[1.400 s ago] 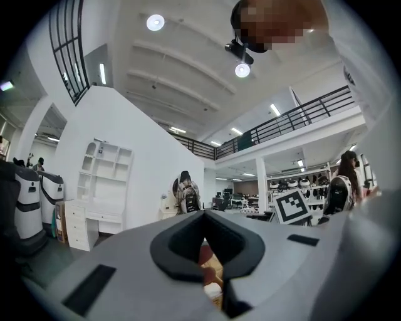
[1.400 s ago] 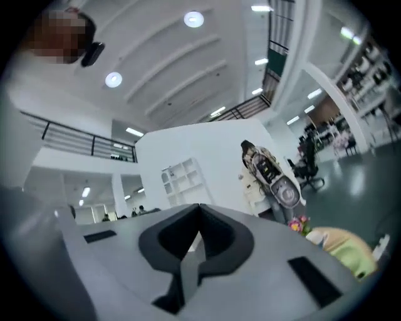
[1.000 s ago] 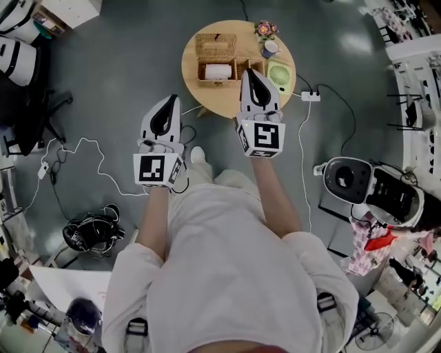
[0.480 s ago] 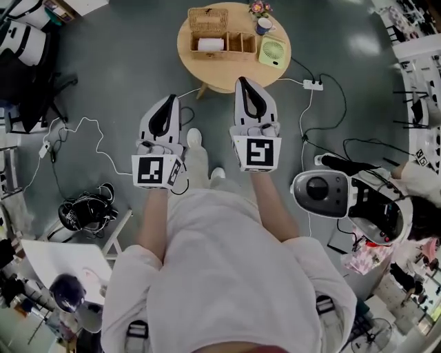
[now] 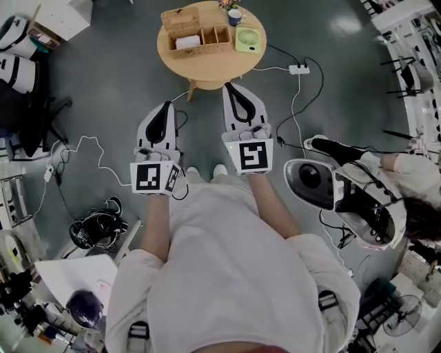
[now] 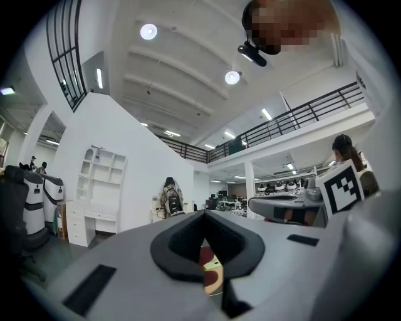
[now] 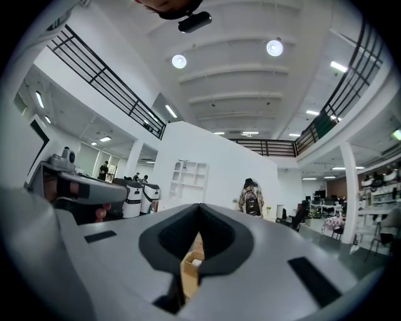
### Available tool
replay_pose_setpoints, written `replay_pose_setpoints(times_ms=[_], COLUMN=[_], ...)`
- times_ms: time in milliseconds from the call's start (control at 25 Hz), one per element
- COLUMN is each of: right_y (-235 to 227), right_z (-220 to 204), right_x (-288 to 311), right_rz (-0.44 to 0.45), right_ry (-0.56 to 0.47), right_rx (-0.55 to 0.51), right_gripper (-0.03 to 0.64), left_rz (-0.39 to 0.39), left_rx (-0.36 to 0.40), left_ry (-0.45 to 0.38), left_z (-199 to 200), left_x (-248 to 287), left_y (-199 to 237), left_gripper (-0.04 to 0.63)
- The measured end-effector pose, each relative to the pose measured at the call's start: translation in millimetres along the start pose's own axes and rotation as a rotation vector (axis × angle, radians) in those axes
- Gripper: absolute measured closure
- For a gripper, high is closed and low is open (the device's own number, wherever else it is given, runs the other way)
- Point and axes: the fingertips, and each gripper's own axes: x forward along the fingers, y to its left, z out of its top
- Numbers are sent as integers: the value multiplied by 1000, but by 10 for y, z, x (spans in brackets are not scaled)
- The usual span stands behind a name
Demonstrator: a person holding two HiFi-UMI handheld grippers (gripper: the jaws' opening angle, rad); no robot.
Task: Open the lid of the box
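Floor first, from the head view: grey and mostly open, crossed by thin white cables, with one white power strip (image 5: 299, 69) right of the one round wooden table (image 5: 207, 63). The table holds one wicker box (image 5: 196, 38) near its far left edge, lid tipped up and a white roll (image 5: 186, 43) showing inside, plus one green fan (image 5: 248, 39) and one cup (image 5: 236, 15) to its right. The left gripper (image 5: 165, 105) and the right gripper (image 5: 231, 87) hang side by side short of the table's near edge, clear of the box. Each carries one marker cube (image 5: 153, 178) printed with a black-and-white square pattern. A second person sits at the right edge. In the left gripper view the dark pads (image 6: 172, 251) are pressed together with nothing in them, and a sliver of table shows below; two round ceiling lamps (image 6: 148, 31) and a white shelf unit (image 6: 103, 170) lie beyond. In the right gripper view the jaws are likewise closed and empty. The box sits far ahead, seen through the gap under them.
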Motion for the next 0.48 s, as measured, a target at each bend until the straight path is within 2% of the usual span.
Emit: replay_pose_setpoints(times_ms=[280,480], right_y=[173,357], right_z=[162,253], right_x=[-114,-182], right_rz=[-17,-21], right_ry=[-10,-21], right_rx=[-3,10], right_gripper=[620,620], left_rz=[-44,-80], left_rx=[4,-9], left_ry=[-27,-12], left_z=[193,185], left_x=[-158,-309], left_y=[-22,-20], left_gripper=[600,600])
